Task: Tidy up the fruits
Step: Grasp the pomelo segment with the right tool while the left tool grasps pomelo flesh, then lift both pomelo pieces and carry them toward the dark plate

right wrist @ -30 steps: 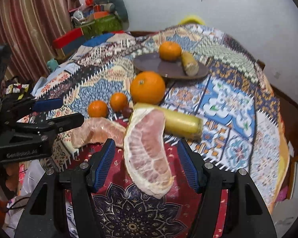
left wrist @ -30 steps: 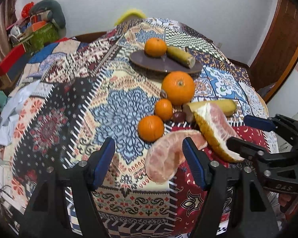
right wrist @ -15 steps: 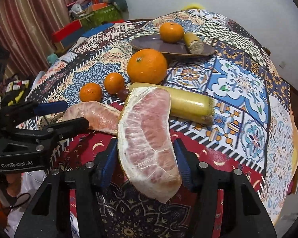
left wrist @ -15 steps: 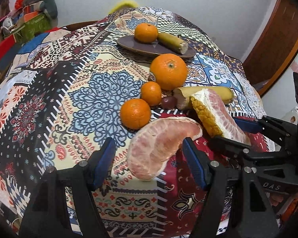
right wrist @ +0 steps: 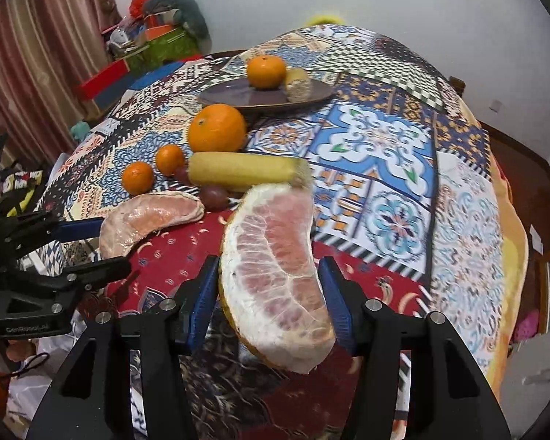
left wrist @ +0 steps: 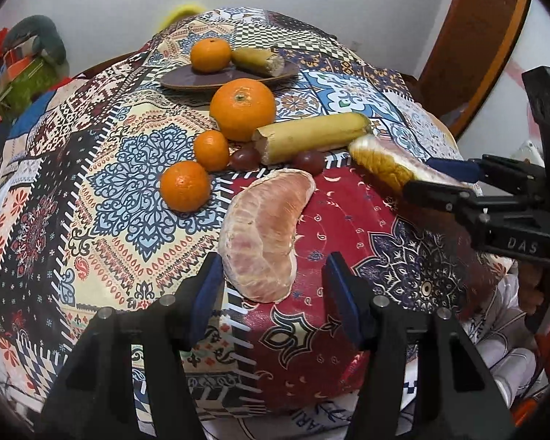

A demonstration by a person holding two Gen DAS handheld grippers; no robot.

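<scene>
A peeled pink pomelo segment (left wrist: 264, 234) lies on the red patch of the patterned tablecloth (left wrist: 121, 190). My left gripper (left wrist: 271, 278) straddles its near end with jaws closing. The left pad is close to it, and a gap shows at the right pad. A pomelo wedge with rind (right wrist: 275, 267) sits between the pads of my right gripper (right wrist: 269, 282), whose jaws are closing and touch both its sides. A large orange (left wrist: 242, 108), two small mandarins (left wrist: 185, 186), a half banana (left wrist: 311, 135) and two dark grapes (left wrist: 308, 161) lie behind. A dark plate (left wrist: 187, 80) holds a mandarin and a banana piece.
The table edge drops away just under both grippers. A wooden door frame (left wrist: 469, 36) stands at the right. Boxes and toys (right wrist: 154, 36) are piled by a curtain at the back left. A white wall is behind the table.
Both grippers have come in closer over the pomelo pieces and their jaws have narrowed. The right pads now touch the rind wedge. The left view has rolled slightly.
</scene>
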